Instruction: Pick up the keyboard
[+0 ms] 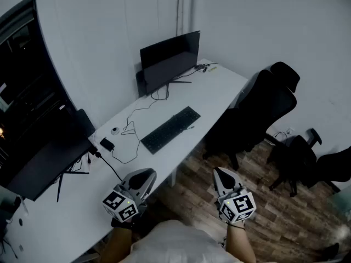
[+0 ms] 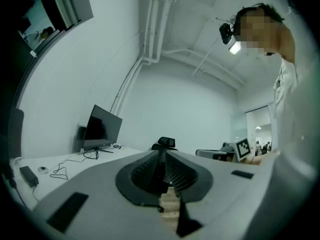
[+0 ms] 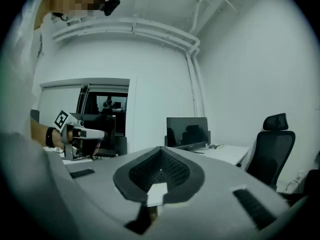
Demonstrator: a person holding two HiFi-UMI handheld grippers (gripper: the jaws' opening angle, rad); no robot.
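A black keyboard point(image 1: 170, 129) lies slantwise on the long white desk point(image 1: 219, 89), in front of a dark monitor point(image 1: 169, 61). My left gripper point(image 1: 143, 176) hovers near the desk's front edge, well short of the keyboard, jaws shut with nothing between them. My right gripper point(image 1: 220, 175) hangs over the wooden floor beside the desk, also shut and empty. In the left gripper view the closed jaws point level toward the monitor point(image 2: 102, 129) and a chair. In the right gripper view the closed jaws face the monitor point(image 3: 187, 131); the left gripper point(image 3: 95, 134) shows at left.
Thin cables, a small white puck point(image 1: 114, 130) and a black adapter point(image 1: 106, 144) lie left of the keyboard. A second dark monitor point(image 1: 46, 160) stands at the desk's left. Black office chairs point(image 1: 263, 111) stand on the floor at right.
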